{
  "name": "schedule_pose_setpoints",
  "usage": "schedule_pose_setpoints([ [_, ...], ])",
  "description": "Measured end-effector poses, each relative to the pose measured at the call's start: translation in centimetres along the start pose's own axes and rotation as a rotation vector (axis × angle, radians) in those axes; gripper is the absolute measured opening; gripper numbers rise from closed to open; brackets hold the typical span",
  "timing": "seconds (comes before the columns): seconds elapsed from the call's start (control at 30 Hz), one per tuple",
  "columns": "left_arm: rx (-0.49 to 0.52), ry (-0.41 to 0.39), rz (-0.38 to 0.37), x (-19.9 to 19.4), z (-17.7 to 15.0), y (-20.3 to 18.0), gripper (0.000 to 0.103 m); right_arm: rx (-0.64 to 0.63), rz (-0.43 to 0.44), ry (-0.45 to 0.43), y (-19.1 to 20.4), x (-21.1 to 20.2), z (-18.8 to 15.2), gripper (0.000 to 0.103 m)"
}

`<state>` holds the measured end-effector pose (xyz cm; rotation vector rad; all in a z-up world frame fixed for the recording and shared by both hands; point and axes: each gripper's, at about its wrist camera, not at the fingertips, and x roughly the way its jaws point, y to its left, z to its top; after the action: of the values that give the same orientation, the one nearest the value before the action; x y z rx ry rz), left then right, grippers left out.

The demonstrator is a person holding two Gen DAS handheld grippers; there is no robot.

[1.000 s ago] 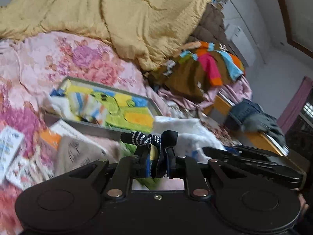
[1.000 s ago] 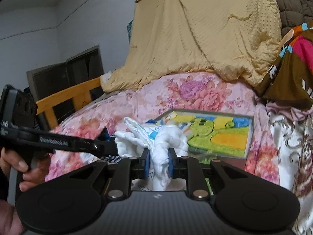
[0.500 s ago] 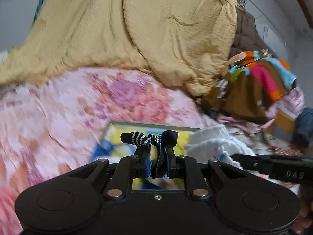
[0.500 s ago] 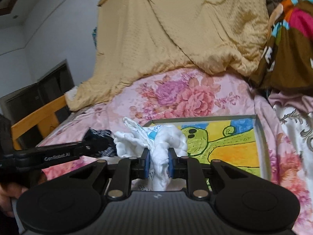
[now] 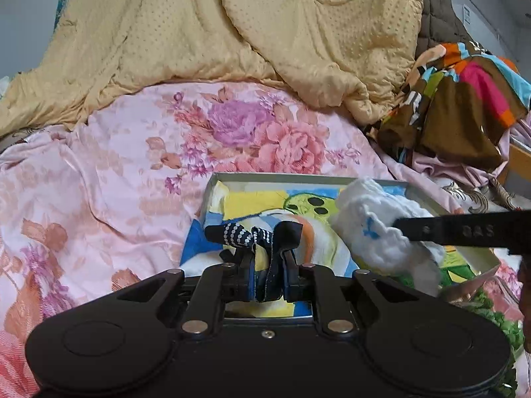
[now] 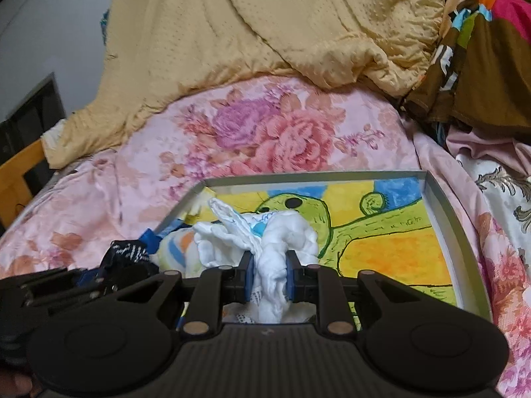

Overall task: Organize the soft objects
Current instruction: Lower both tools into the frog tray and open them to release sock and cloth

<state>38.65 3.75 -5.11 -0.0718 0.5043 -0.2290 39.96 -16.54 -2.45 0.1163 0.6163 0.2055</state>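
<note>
Left tongs [image 5: 268,267] clamped on dark dotted sock [image 5: 252,237]; right tongs [image 6: 269,277] clamped on white cloth [image 6: 265,242]. I've swung both from bedside clutter to over cartoon-lined tray [image 6: 441,199]. Release into tray likely next.

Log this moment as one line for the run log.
left gripper: shut on dark dotted cloth | right gripper: shut on white cloth | both over tray | on floral bedspread

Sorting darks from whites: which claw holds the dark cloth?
The left claw: it pinches the navy cloth with white dots. The right claw grips the crumpled white cloth over the tray.
</note>
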Motion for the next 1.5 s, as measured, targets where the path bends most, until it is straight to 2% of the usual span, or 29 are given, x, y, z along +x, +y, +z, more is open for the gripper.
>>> schedule_pose_setpoints([
  [0.3, 0.02, 0.049, -0.066, 1.3, -0.1, -0.7, 0.016, 0.008, -0.029, 0.038, 0.7, 1.4, 0.3, 0.027],
  [0.57, 0.036, 0.092, -0.079, 2.9, -0.6, -1.2, 0.016, -0.037, -0.033, 0.047, 0.5, 1.0, -0.4, 0.034],
  [0.83, 0.052, 0.092, -0.07, 3.1, -0.7, -1.6, 0.022, -0.071, -0.052, 0.029, 0.2, 0.3, -0.4, 0.052],
  [1.0, 0.066, 0.078, -0.043, 2.8, -0.6, -1.8, 0.039, -0.087, -0.058, 0.003, -0.2, -1.2, -0.4, 0.07],
  [1.13, 0.09, 0.075, -0.02, 2.2, -0.5, -2.1, 0.047, -0.099, -0.055, -0.027, -0.6, -3.2, -0.2, 0.08],
  [1.2, 0.113, 0.063, 0.0, 1.5, -0.3, -2.5, 0.058, -0.099, -0.047, -0.052, -0.9, -4.3, -0.2, 0.087],
  [1.33, 0.143, 0.029, 0.029, -0.3, 0.2, -2.9, 0.065, -0.121, -0.034, -0.093, -1.0, -6.8, -0.2, 0.092],
  [1.5, 0.072, -0.015, 0.019, -3.8, 1.1, -2.9, 0.08, -0.135, -0.03, -0.141, -1.1, -10.0, -0.6, 0.098],
])
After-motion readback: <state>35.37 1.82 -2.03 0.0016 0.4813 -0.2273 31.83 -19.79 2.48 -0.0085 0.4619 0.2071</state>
